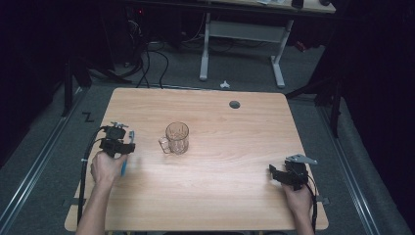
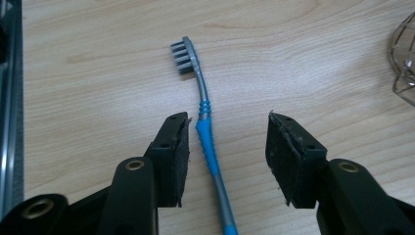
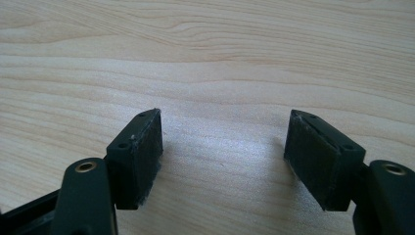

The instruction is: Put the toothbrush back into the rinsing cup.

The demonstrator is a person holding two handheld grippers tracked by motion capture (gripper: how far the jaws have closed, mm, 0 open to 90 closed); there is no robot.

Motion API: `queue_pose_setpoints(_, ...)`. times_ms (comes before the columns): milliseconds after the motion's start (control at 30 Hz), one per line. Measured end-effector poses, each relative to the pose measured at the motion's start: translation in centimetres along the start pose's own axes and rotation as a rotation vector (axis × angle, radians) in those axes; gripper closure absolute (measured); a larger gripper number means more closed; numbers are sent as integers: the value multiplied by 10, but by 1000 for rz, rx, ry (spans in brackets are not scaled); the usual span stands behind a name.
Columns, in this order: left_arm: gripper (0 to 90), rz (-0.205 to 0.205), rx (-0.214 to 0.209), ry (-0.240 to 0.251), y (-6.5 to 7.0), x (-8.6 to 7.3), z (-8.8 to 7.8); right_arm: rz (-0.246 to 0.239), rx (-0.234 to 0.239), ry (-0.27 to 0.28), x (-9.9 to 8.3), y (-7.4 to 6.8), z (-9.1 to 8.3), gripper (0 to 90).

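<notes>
- Toothbrush, a slim grey plastic one with a blue ribbed grip and dark grey bristles (image 2: pixel 209 147), lies flat on the pale wood-grain worktop (image 1: pixel 220 186) at the left of the high view, just beside the person's left hand (image 1: pixel 105 169).
- In the left gripper view its long axis runs from the bottom centre of the frame up toward the upper middle, bowing slightly; the bristled head points away from the camera and the handle end leaves the frame at the bottom.
- The left hand-held gripper (image 2: pixel 227 152) straddles the blue grip. Its jaws stand apart, with the handle between them and much nearer the jaw at the left of the frame; a thin gap shows there, so neither pad presses on it yet.
- That placement looks deliberate: the ribbed section is the thickest, least slippery part, a sensible spot for a pinch across the handle.
- A clear glass mug with a cut pattern and a small handle (image 1: pixel 176 138) stands upright near the middle of the worktop, well apart from the toothbrush; it is probably the brush's destination.
- The right hand-held gripper (image 3: pixel 222 147) waits at the lower right of the high view, jaws wide apart over bare wood, kept clear of the working side.
</notes>
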State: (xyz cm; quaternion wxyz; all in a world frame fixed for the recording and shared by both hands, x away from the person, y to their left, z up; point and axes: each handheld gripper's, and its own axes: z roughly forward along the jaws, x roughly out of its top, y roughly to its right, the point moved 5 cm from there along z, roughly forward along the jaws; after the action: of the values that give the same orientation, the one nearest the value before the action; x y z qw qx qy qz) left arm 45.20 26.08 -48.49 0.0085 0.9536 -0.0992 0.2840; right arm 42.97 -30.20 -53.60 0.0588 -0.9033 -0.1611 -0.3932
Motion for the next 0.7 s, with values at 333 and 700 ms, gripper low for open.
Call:
queue_pose_setpoints(333, 518, 3, 9, -40, -1, 13, 7, 0, 0, 0, 0, 0, 0, 305)
queue_pose_setpoints(700, 568, -33, 28, -88, -10, 12, 25, -1, 0, 0, 0, 0, 0, 305)
